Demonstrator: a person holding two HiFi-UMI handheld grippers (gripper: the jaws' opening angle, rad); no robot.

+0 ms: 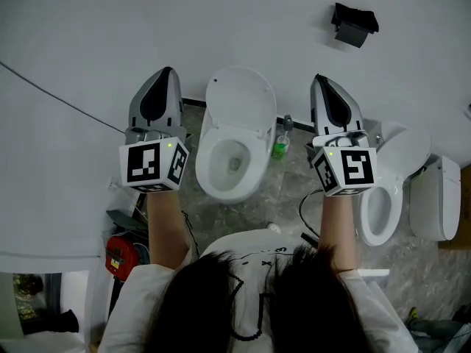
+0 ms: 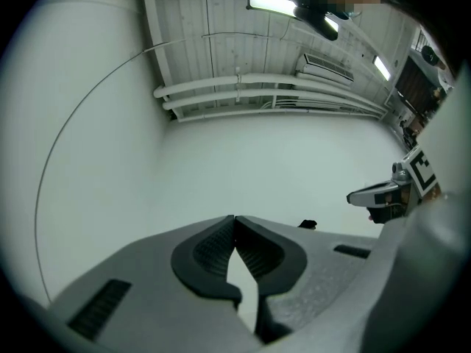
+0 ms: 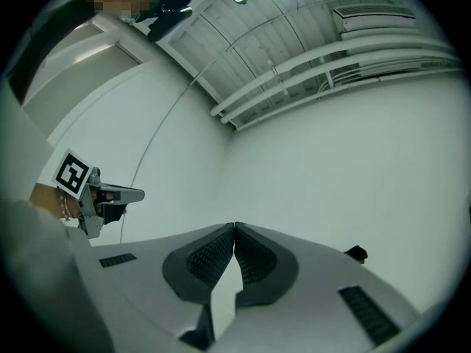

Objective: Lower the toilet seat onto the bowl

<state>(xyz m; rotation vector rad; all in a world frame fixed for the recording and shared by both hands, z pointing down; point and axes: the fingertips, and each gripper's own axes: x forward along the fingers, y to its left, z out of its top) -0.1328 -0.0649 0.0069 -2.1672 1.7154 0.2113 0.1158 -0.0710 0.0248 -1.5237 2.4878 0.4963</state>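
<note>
Head view, ctr: toilet bowl [image 1: 221, 175] uncovered. White oval seat/lid [image 1: 241, 98] upright behind it, upper ctr; seat vs lid not separable. L gripper [image 1: 167, 72] left of bowl, R gripper [image 1: 319, 81] right of it, both clear of toilet. Jaws on both closed tip to tip, nothing between. Green bottle [image 1: 280, 150] just right of bowl. Second toilet [image 1: 383, 197] at right.

the left gripper [image 1: 168, 72] and right gripper [image 1: 319, 79] are smooth grey shells, each with a black teardrop-shaped inset on top. each carries a white cube [image 1: 153, 165] printed with black square markers and lit by a small green light [image 1: 170, 145]. seen close, the fingers [image 2: 210, 254] bear black ribbed pads, and dark slotted vents [image 2: 99, 309] sit in the grey casing. the person wears a white short-sleeved top [image 1: 243, 259] with a thin black cord [image 1: 246, 337].
</note>
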